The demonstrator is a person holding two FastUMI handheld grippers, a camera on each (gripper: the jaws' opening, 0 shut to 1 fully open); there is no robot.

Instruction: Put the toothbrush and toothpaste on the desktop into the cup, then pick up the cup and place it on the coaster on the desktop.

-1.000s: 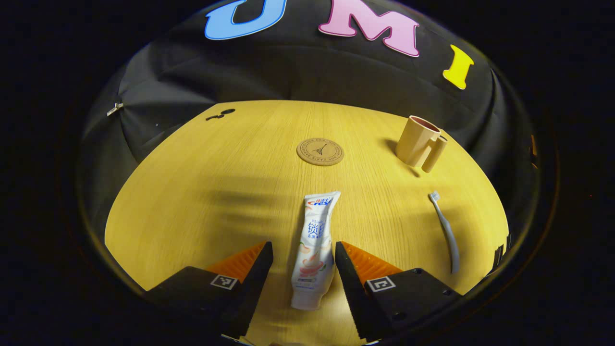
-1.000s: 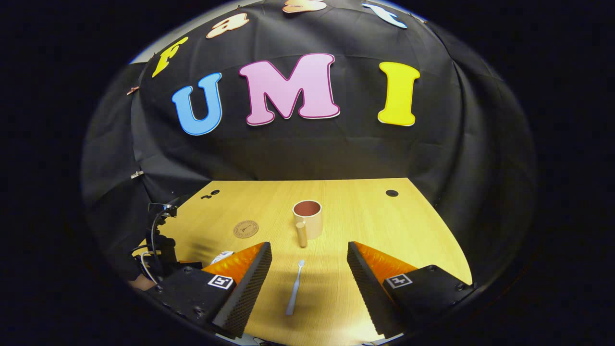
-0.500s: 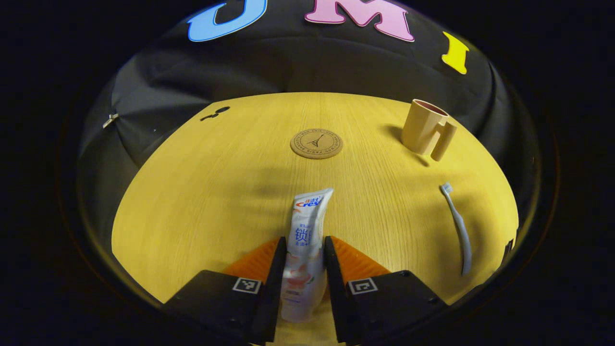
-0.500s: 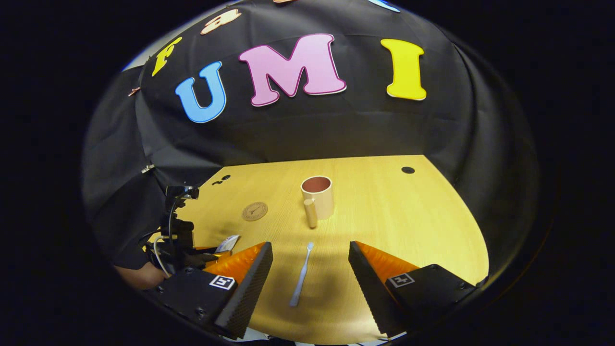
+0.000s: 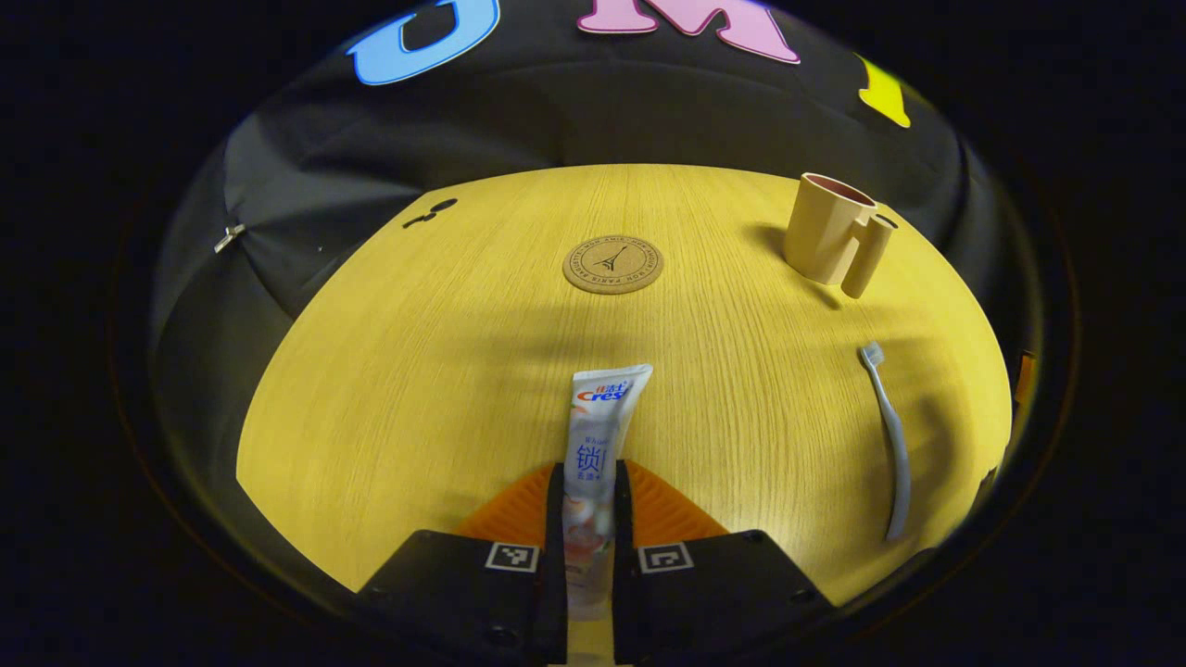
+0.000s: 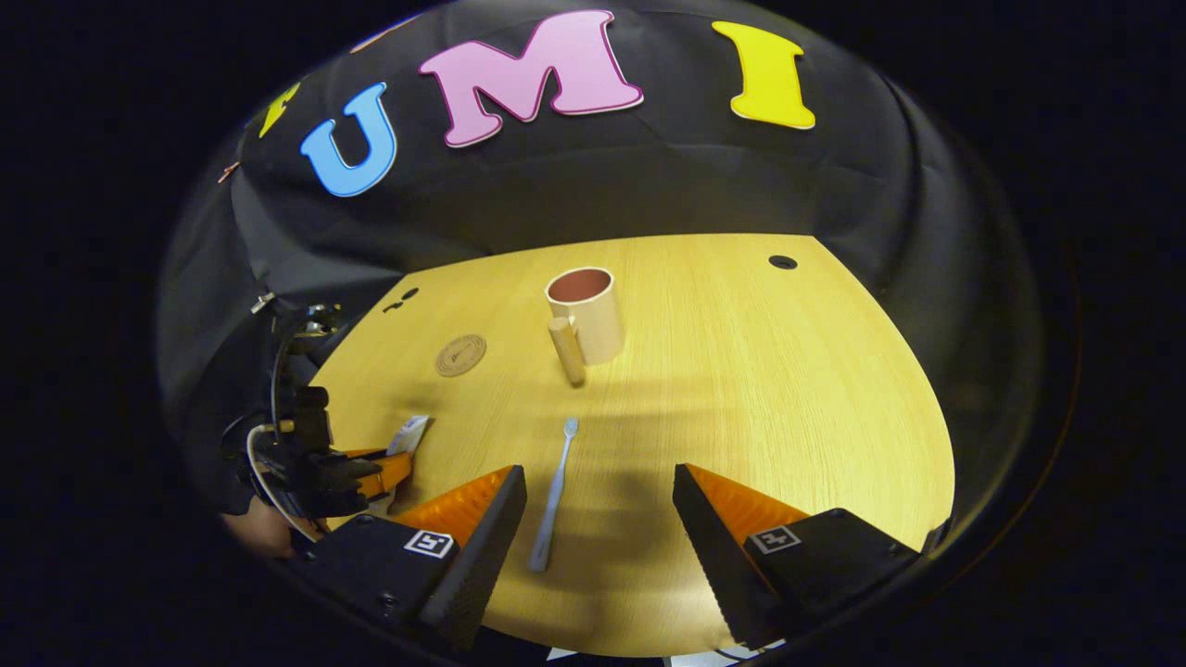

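Note:
A white toothpaste tube (image 5: 600, 417) lies on the wooden desktop (image 5: 445, 352), and my left gripper (image 5: 589, 505) is shut on its lower half. A pale toothbrush (image 5: 888, 435) lies to the right, bristles away from me. The beige cup (image 5: 831, 240) with a handle stands upright at the far right. A round cork coaster (image 5: 612, 264) sits at the middle back. In the right gripper view my right gripper (image 6: 598, 528) hovers open over the toothbrush (image 6: 553, 496), which lies close to its left finger. The cup (image 6: 586, 312) stands beyond it, the coaster (image 6: 460, 355) farther left.
Black cloth walls close the desk at the back and sides. The left gripper (image 6: 371, 472), held by a hand, grips the toothpaste (image 6: 408, 434) near the desk's left edge. A small dark hole (image 6: 782, 262) marks the far right corner of the desktop.
My left gripper closed from open onto the toothpaste tube. My right gripper tilted downward and came nearer over the toothbrush, still open.

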